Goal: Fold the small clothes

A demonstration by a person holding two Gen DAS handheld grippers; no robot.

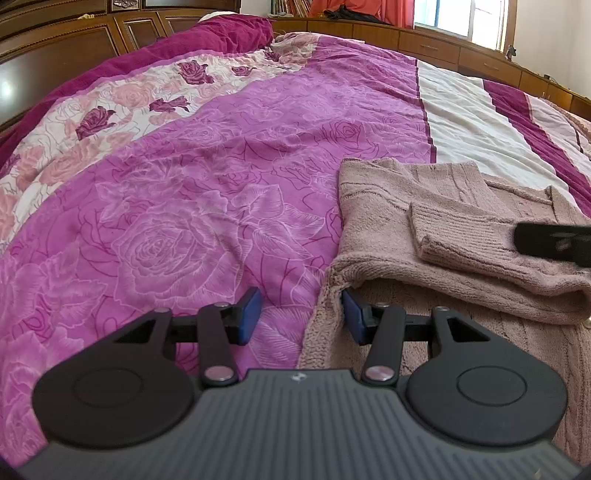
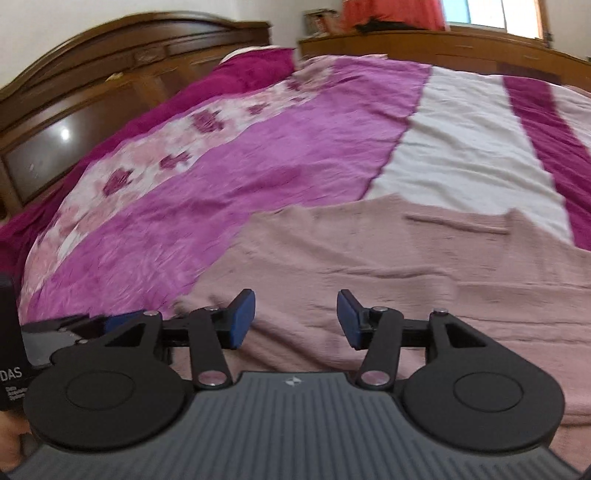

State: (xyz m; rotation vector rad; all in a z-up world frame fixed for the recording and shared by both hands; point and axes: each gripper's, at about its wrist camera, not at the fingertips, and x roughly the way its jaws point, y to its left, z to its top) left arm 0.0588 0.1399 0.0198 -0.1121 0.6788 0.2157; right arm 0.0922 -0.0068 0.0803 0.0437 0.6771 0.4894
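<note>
A dusty-pink knitted sweater lies flat on the bed at the right, with one sleeve folded across its body. My left gripper is open at the sweater's left edge; the fuzzy hem lies between the blue pads without being pressed. In the right wrist view, which is blurred, my right gripper is open low over the sweater with nothing between its pads. A dark part of the right gripper shows over the folded sleeve. The left gripper appears at the far left of the right wrist view.
The sweater rests on a magenta rose-print bedcover with a white and dark-red striped band to the right. A wooden headboard stands at the far left. Low wooden cabinets and a window lie behind the bed.
</note>
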